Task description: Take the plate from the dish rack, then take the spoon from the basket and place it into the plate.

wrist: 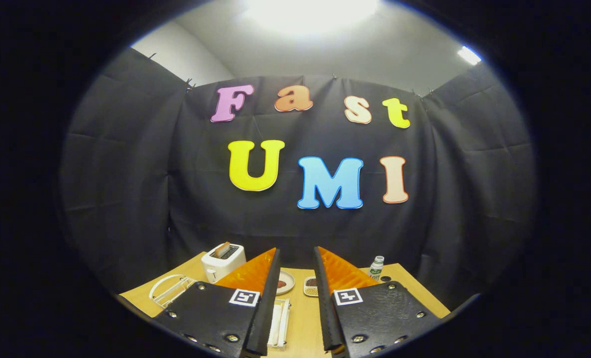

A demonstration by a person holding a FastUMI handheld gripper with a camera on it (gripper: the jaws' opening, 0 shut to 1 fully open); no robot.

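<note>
Wooden counter point(295, 318) lay bare between my claw point(296, 256) fingers, spread apart and holding nothing. Lower left, the white dish rack point(168, 290) neared the counter's edge; the plate point(285, 282) sat just ahead.

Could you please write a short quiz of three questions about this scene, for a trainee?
1. True or false: the gripper is shut on the white wire dish rack.
2. What sits in the slot of the white toaster?
A. a slice of toast
B. a spoon
C. nothing
3. Fill in: the small round plate lies on the wooden table, beyond the fingers, beside a small ______ dish.

Key:
1. False; the fingers are apart and hold nothing.
2. A
3. square
</note>
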